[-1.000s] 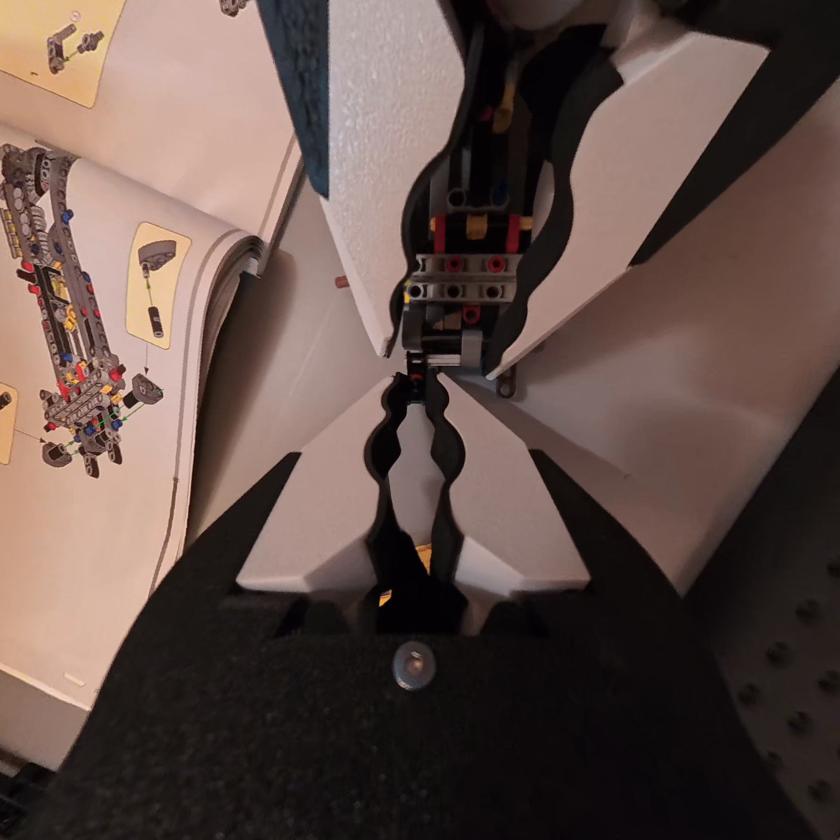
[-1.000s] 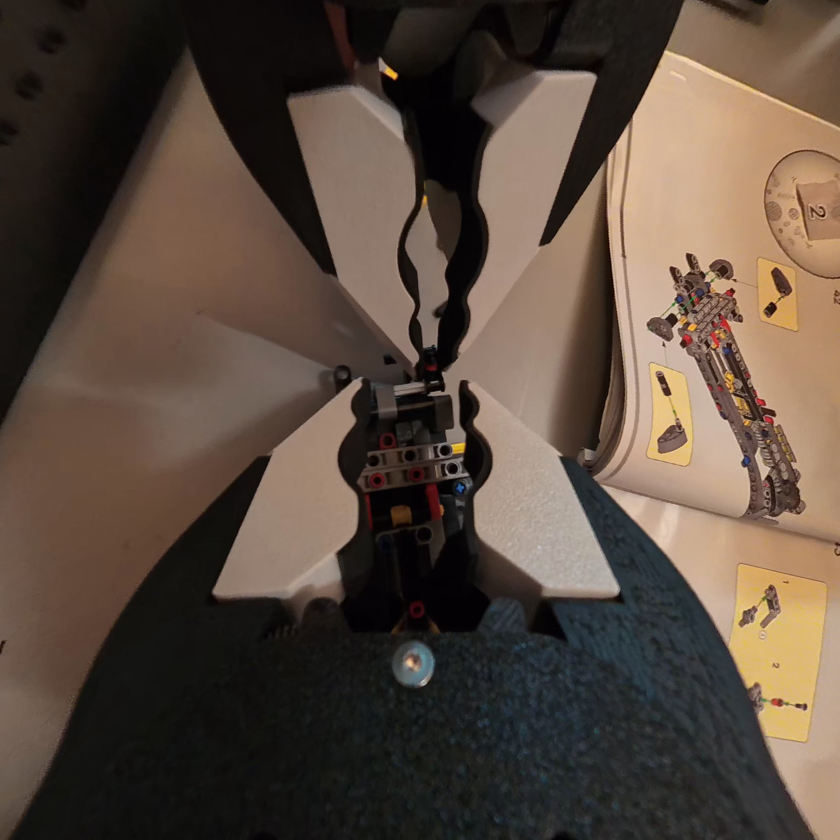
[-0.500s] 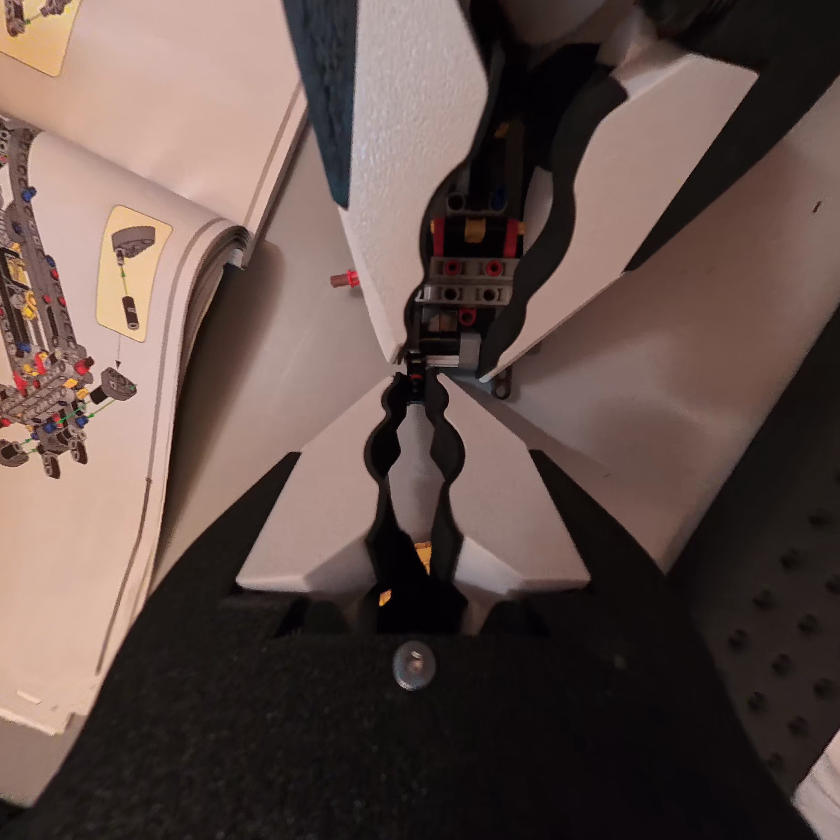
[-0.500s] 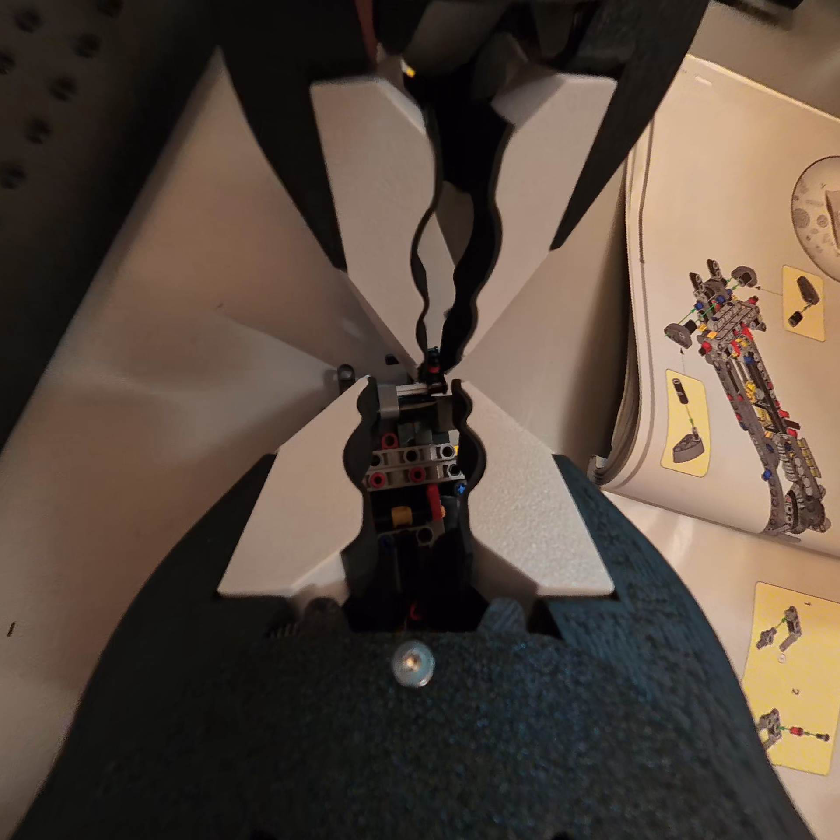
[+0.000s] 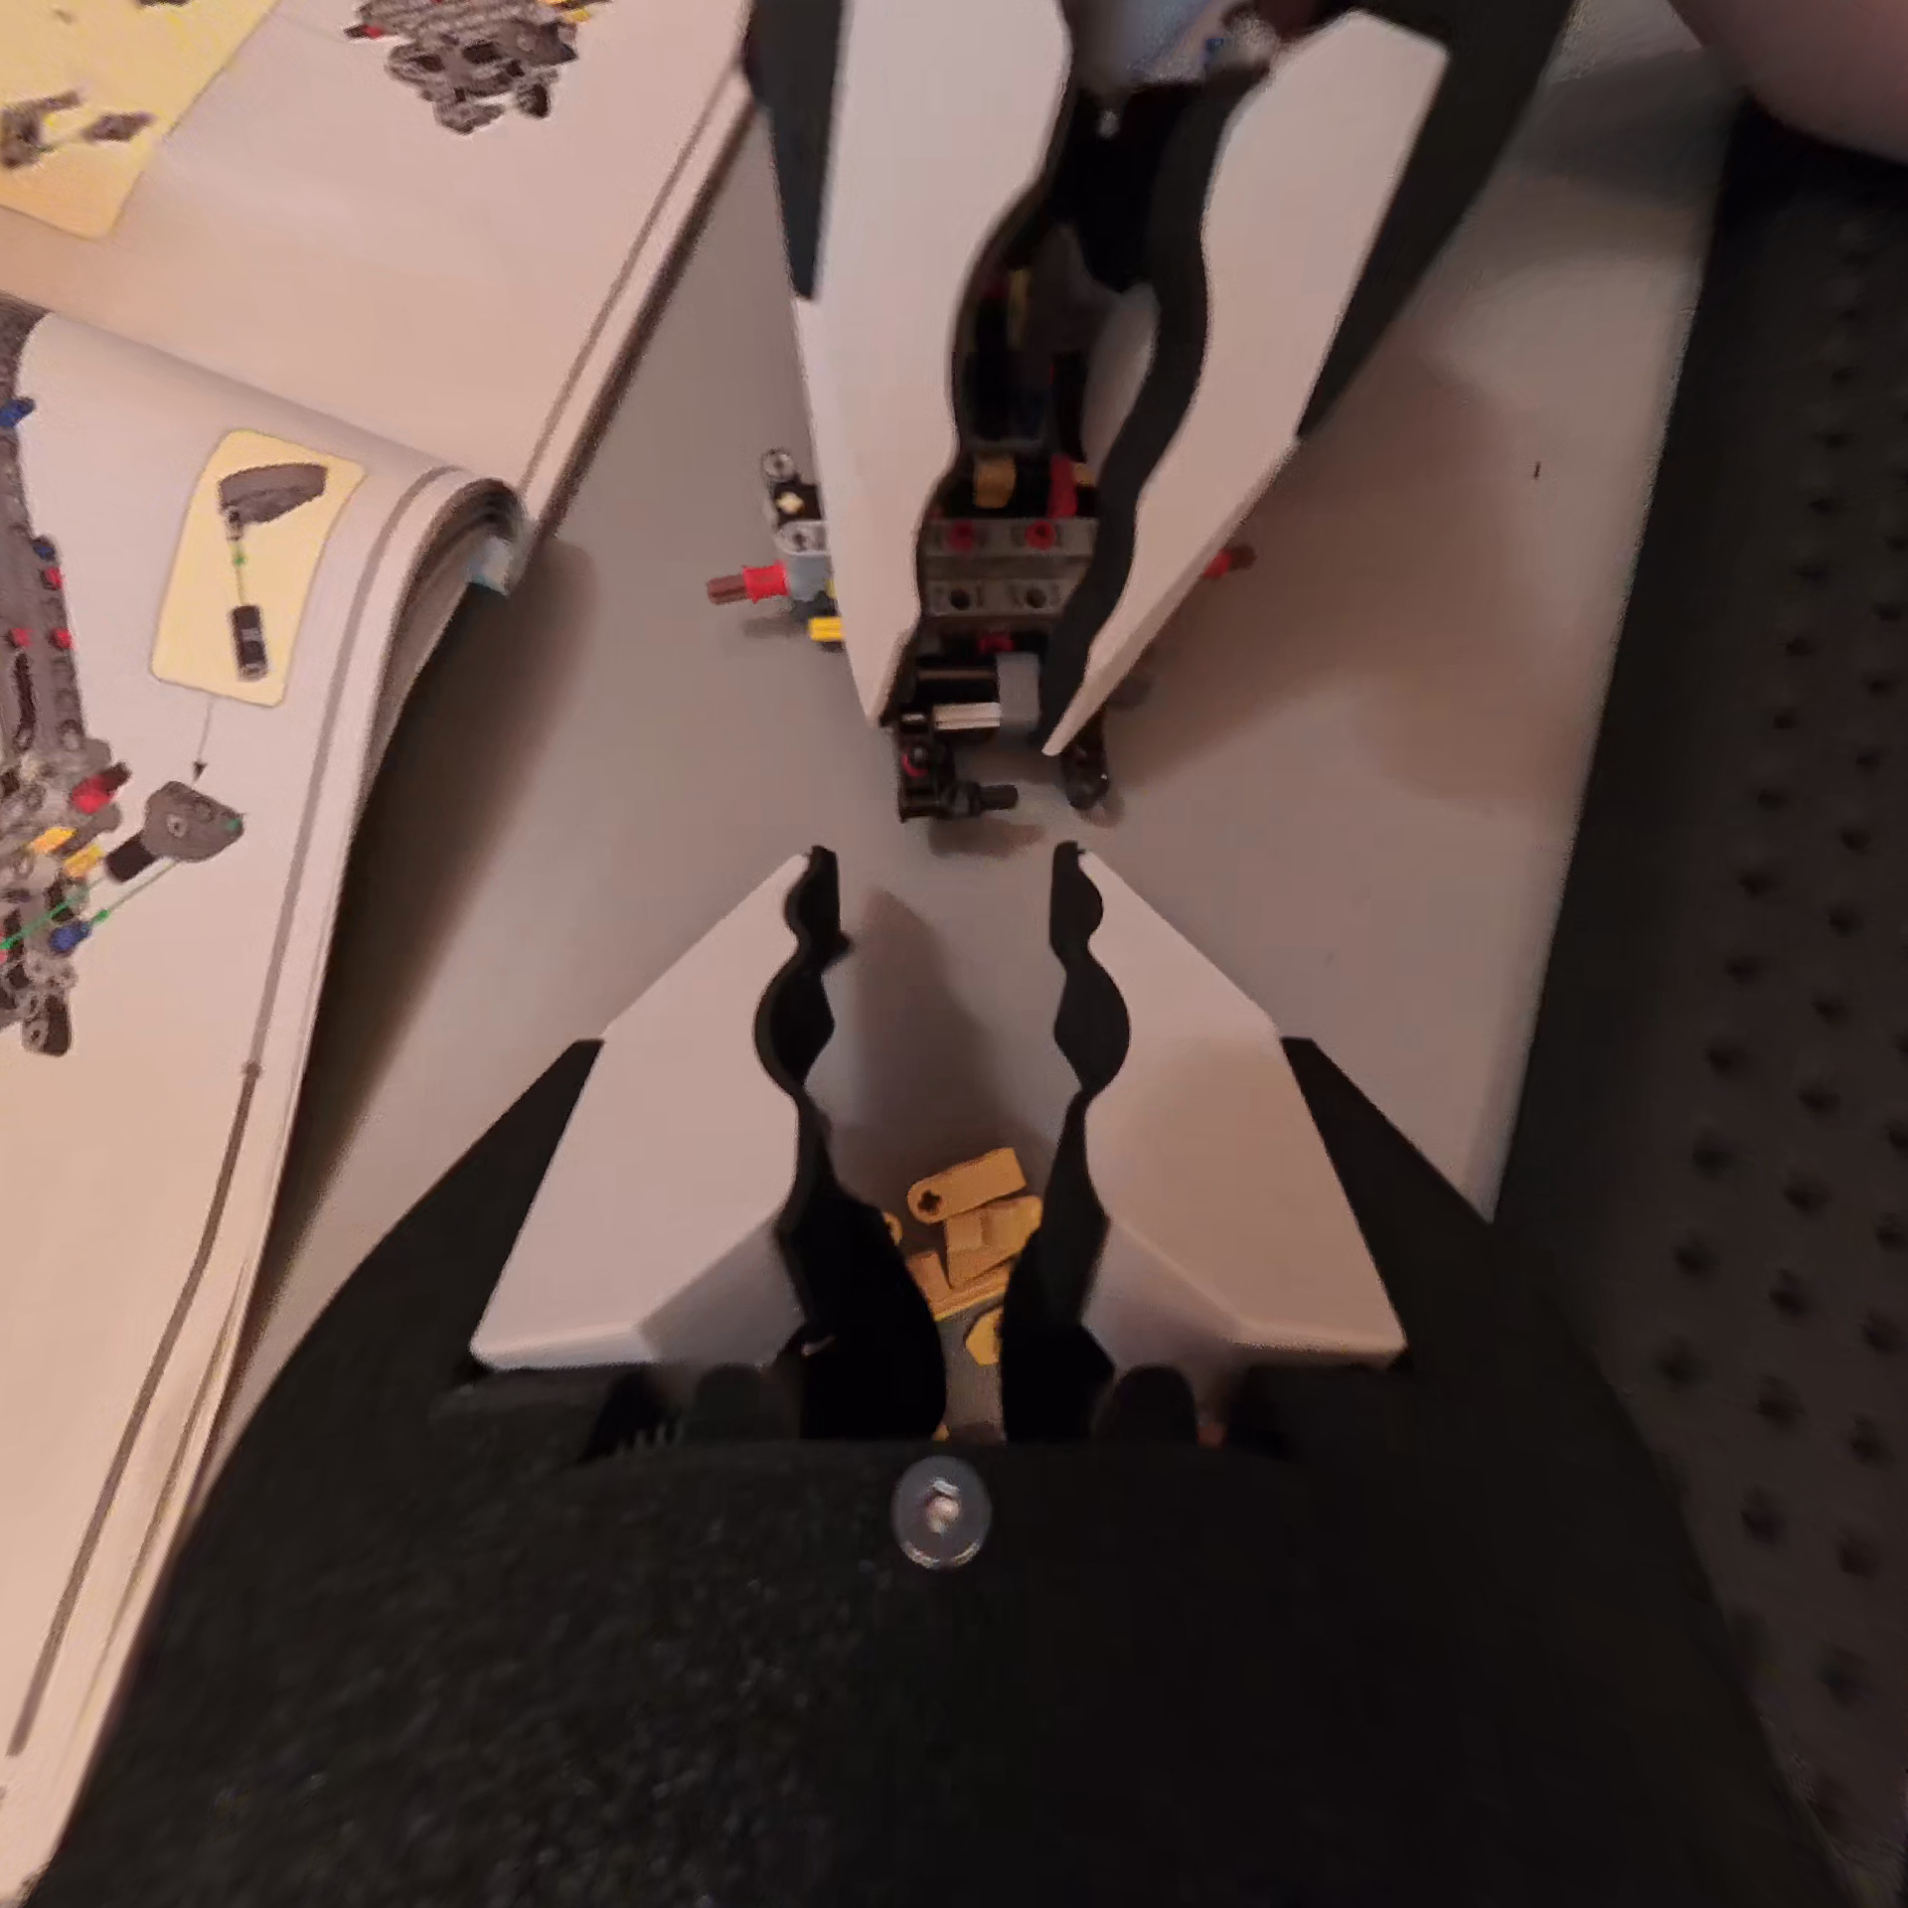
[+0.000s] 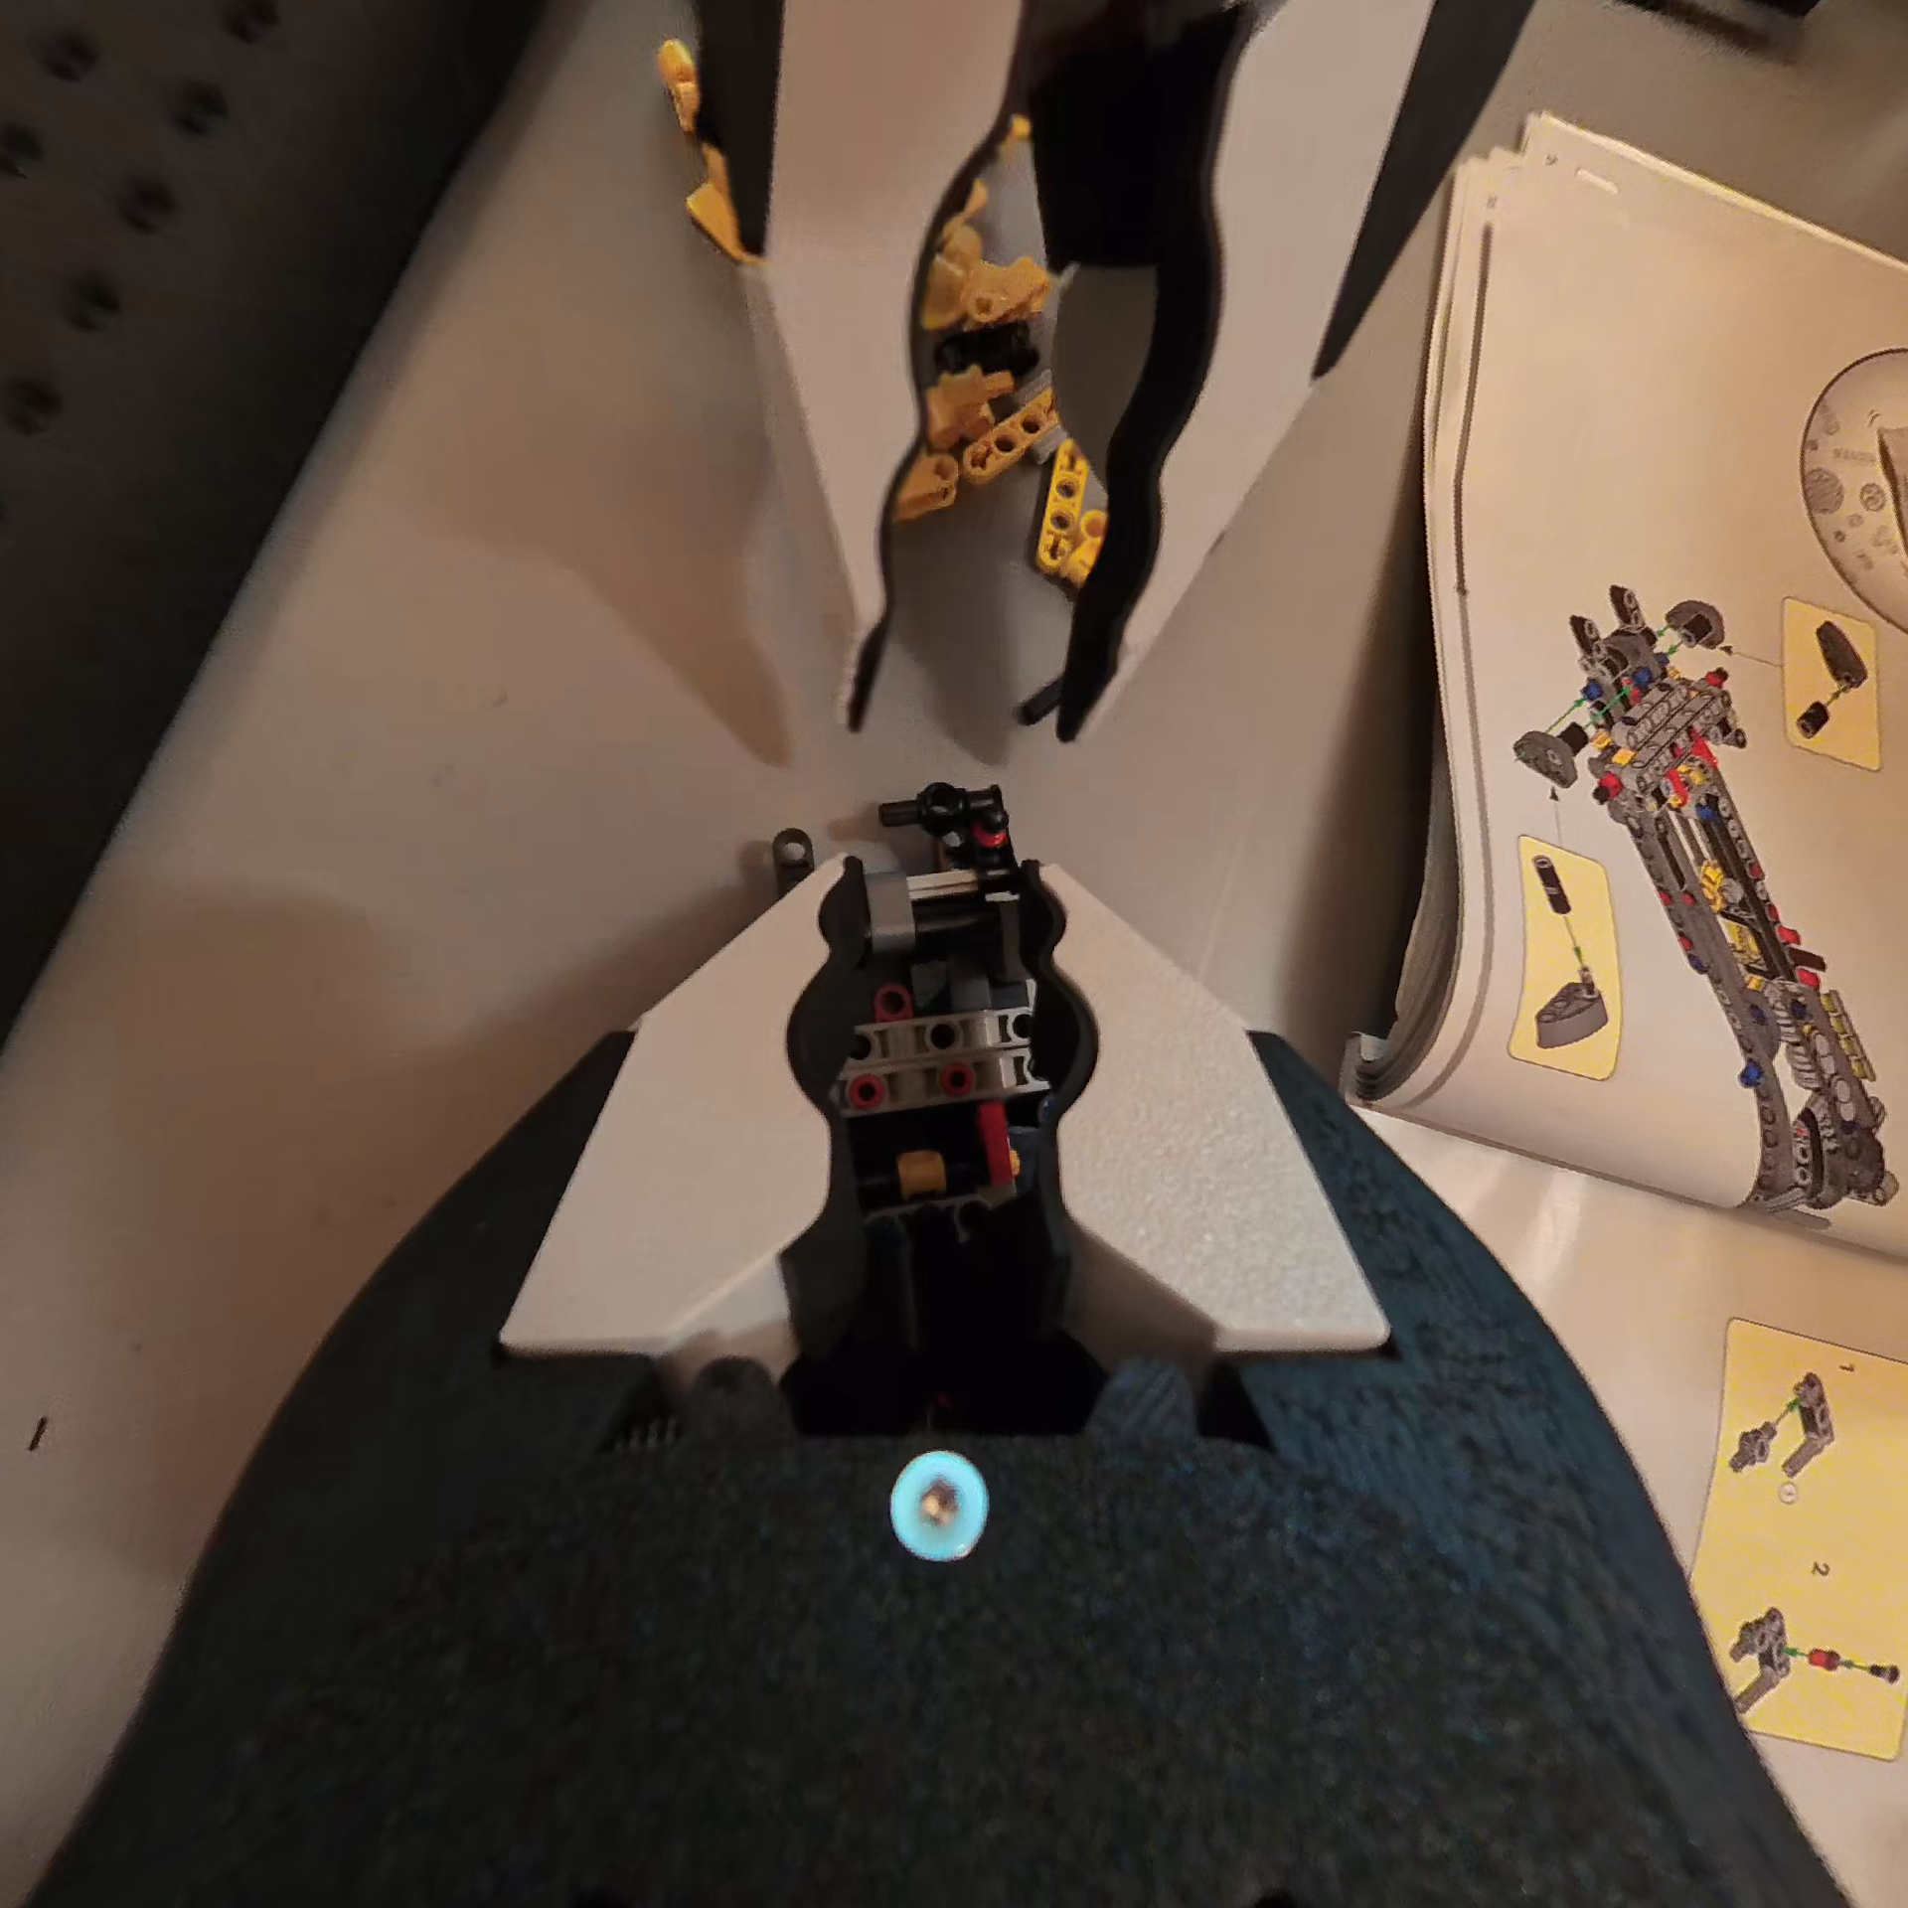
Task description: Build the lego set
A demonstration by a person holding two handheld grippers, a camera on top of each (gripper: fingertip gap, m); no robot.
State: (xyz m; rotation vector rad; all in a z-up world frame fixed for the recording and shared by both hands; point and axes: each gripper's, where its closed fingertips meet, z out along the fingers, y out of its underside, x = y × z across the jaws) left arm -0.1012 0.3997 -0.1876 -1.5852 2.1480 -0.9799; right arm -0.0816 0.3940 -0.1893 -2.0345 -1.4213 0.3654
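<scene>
The two hand-held grippers face each other over the counter (image 5: pixel 1342 826). An open instruction booklet (image 6: pixel 1611 723) lies right of the right one. Loose pieces (image 6: pixel 991 413) lie under the left one.

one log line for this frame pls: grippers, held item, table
left gripper: open, empty | right gripper: shut on lego assembly | table: yellow parts, instruction booklet open

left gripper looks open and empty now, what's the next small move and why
Probably swing the left gripper toward the loose yellow pieces on the table to pick the next part. Its fingers are spread with nothing between them, while the right gripper stays clamped on the lego assembly, whose black pin piece already sits at its tip.
</scene>
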